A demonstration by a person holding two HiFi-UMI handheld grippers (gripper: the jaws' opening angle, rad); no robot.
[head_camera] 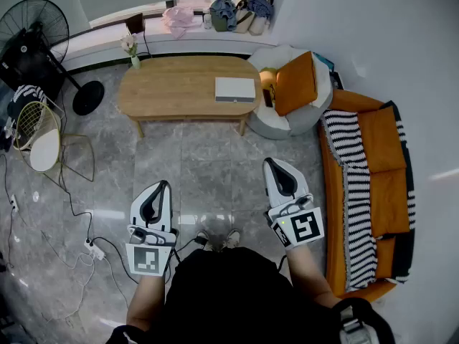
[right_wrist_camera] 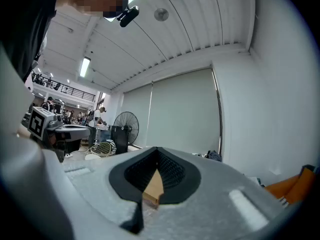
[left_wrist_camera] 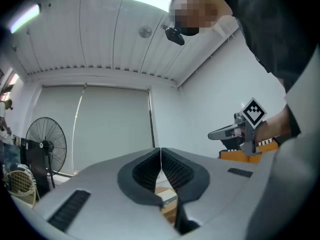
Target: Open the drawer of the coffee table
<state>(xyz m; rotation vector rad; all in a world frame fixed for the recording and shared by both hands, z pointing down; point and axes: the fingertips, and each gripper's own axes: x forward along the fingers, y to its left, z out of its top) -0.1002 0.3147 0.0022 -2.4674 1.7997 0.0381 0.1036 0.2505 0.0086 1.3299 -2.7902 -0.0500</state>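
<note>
- I see the oval wooden worktop (head_camera: pixel 179 88) on a grey tiled floor (head_camera: pixel 208 163), with an orange sofa (head_camera: pixel 380 149) to its right.
- The jaws of my left gripper (head_camera: pixel 164 186) and right gripper (head_camera: pixel 270 163) are closed together, empty.

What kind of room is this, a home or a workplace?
Probably a living room, perhaps a mock one for recording: a wooden coffee table, an orange sofa with a striped throw, and a standing fan.
</note>
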